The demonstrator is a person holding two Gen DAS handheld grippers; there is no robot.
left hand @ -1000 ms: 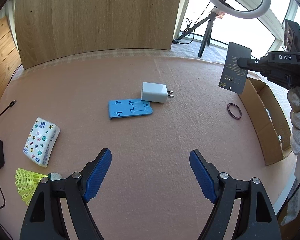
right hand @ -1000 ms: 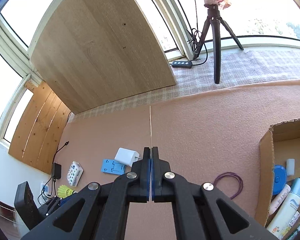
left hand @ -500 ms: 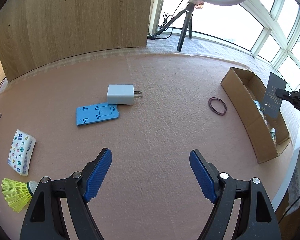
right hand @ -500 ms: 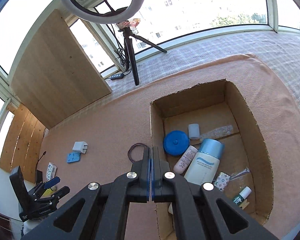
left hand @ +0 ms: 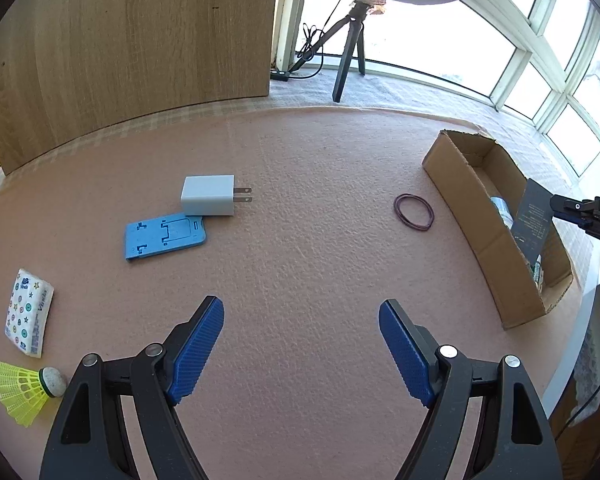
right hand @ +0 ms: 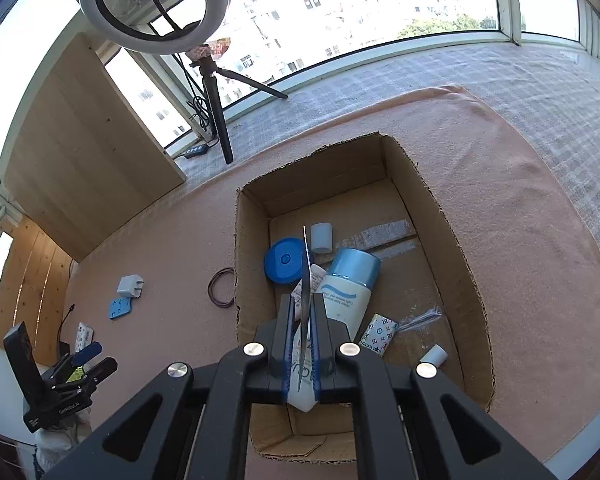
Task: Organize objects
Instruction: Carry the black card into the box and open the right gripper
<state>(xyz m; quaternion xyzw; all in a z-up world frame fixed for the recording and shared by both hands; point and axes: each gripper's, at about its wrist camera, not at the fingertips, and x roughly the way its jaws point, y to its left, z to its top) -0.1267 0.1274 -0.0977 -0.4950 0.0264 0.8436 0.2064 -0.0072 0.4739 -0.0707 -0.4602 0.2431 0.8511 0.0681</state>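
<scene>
The right gripper (right hand: 303, 344) has its jaws pressed onto a thin dark card (right hand: 306, 280), which stands on edge between the blue pads. In the right wrist view the card shows as a narrow sliver, its long axis running straight out from the fingertips. In the left wrist view its flat printed face (left hand: 534, 214) shows, tilted, hanging over the open cardboard box (left hand: 472, 184).

Below the card the box (right hand: 444, 216) holds a blue-capped white bottle (right hand: 350, 288), a round blue lid (right hand: 285, 259), a small white cap (right hand: 322, 237), a patterned sachet (right hand: 377, 334) and a white tube partly hidden by the pads.

The left gripper (left hand: 302, 354) hovers over the pink mat (left hand: 308, 264) with its jaws spread wide and nothing between them. Ahead of it lie a white charger plug (left hand: 209, 195), prongs pointing toward the box, touching a flat blue phone stand (left hand: 164, 236). A dark rubber band (left hand: 414, 212) lies just beside the box. A tissue pack (left hand: 28, 312) and a yellow shuttlecock (left hand: 22, 388) sit at the far left.
</scene>
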